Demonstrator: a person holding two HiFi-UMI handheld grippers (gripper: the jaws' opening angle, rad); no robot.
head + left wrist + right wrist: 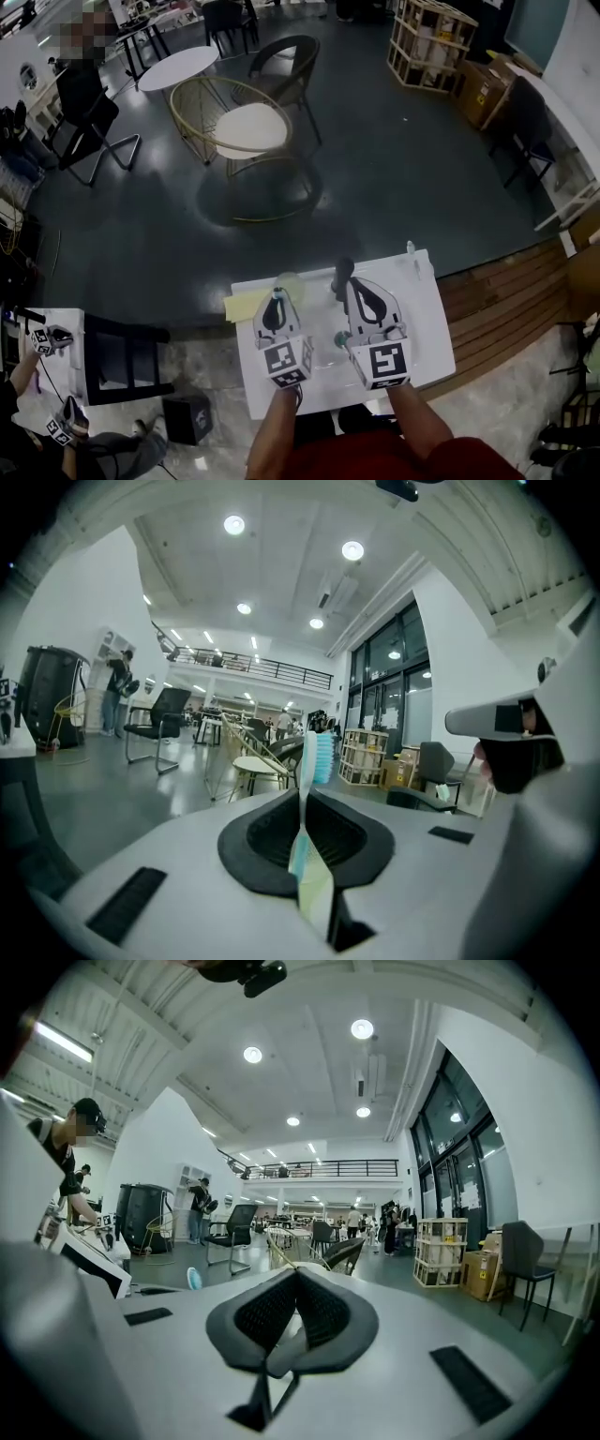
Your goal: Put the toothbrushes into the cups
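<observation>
In the left gripper view, a white and teal toothbrush (314, 855) with blue bristles stands upright between the jaws, and my left gripper (306, 799) is shut on its handle. In the head view this gripper (278, 294) hovers over the white table (427, 319), just short of a pale translucent cup (290, 281). My right gripper (344, 272) is beside it on the right; in its own view this gripper (296, 1275) has its dark pads meeting at the tips, and nothing sticks out past them. A thin white stick, perhaps another toothbrush (411, 253), lies at the table's far right corner.
A yellow pad (234, 306) lies at the table's left edge. A small clear round thing (337, 340) sits between the two grippers. Beyond the table are dark floor, a wire-frame chair (246, 131) and a round white table (178, 67). A person with grippers sits at the lower left (52, 339).
</observation>
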